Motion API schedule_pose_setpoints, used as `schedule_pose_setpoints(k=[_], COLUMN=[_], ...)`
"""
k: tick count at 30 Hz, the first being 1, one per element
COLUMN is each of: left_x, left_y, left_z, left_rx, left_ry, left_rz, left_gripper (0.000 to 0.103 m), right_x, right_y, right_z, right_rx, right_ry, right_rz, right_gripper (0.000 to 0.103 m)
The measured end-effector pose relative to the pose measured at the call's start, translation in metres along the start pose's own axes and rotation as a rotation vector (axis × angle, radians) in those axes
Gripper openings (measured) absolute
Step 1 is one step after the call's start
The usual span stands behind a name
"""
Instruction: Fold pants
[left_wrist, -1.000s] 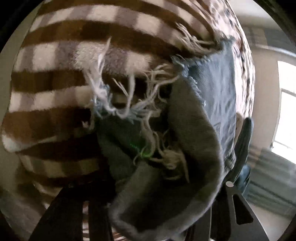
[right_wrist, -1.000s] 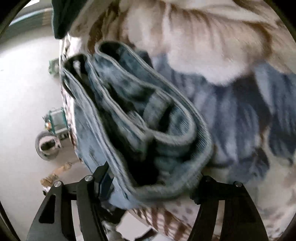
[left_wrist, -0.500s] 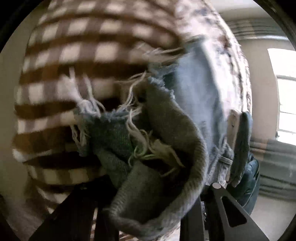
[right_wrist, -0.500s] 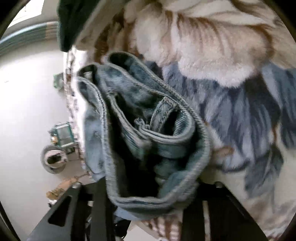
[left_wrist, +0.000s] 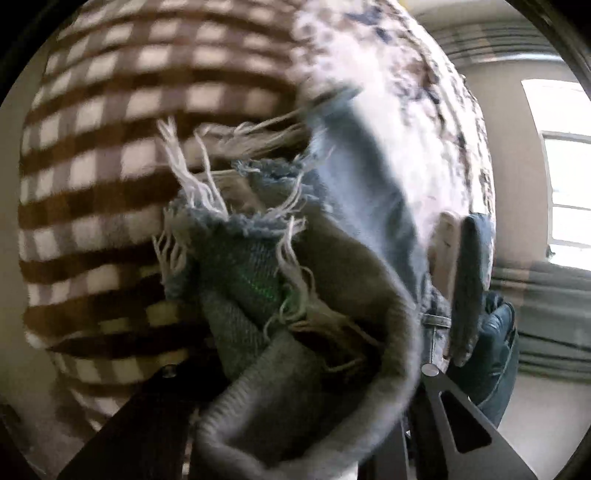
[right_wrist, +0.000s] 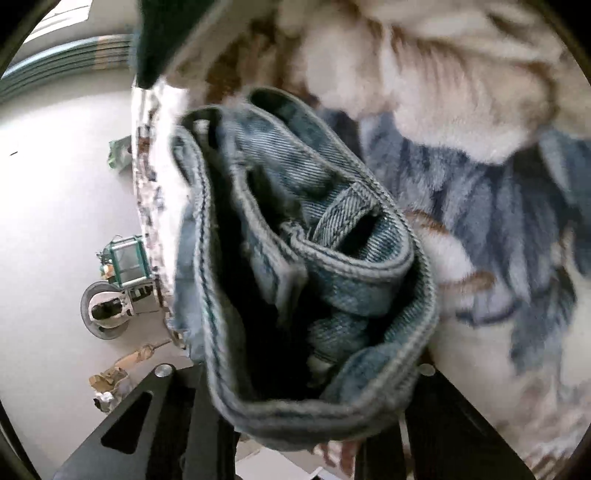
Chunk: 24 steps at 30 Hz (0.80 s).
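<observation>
I can read no text, label, brand, number or sign in either of my wrist views. The denim bunched in front of both cameras carries no tag or patch with lettering that I can make out, and the patterned blankets behind it show only checks and blotches. The small items on the floor in my right wrist view are too small and blurred to show any writing.

Pants (right_wrist: 332, 258): woven blue denim, matt, coarse twill, frayed thready hems (left_wrist: 236, 206). Blanket (left_wrist: 110, 166): fuzzy plush cloth. Gripper fingers (right_wrist: 147, 424): matt black plastic, smooth.
</observation>
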<state>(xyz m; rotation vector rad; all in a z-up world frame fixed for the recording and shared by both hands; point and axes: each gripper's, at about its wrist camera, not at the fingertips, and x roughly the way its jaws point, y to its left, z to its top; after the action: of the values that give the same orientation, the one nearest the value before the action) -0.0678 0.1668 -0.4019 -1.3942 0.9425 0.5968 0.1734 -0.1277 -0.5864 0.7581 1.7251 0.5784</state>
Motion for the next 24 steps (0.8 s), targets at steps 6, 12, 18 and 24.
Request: schedule_pose_setpoints(k=[6,12,18,24], left_x=[-0.032,-0.046,-0.040,0.051], left_y=[-0.064,-0.166,-0.286,-0.397], left_z=[0.021,0.054,0.068,0.090], left_rx=[0.167,0.319,0.508,0.614], left_ry=[0.000,0.007,0.003,0.096], left_rz=[-0.055,-0.173,-0.304,-0.376], left_gripper=[0.018,0.018,0.018,0.018], right_x=[-0.025,-0.068,-0.145,-0.212], right_y=[0.052,0.120,0.208,0.224], right_z=[-0.007,0.022,0.074,0.141], right_rx=[-0.012,-0.035,-0.122,-0.139], right_ry=[-0.050,-0.158,-0.360,-0.598], right_rz=[0.062,0.155,0.235,0.259], right_gripper=[0.019,0.019,0.019,0.019])
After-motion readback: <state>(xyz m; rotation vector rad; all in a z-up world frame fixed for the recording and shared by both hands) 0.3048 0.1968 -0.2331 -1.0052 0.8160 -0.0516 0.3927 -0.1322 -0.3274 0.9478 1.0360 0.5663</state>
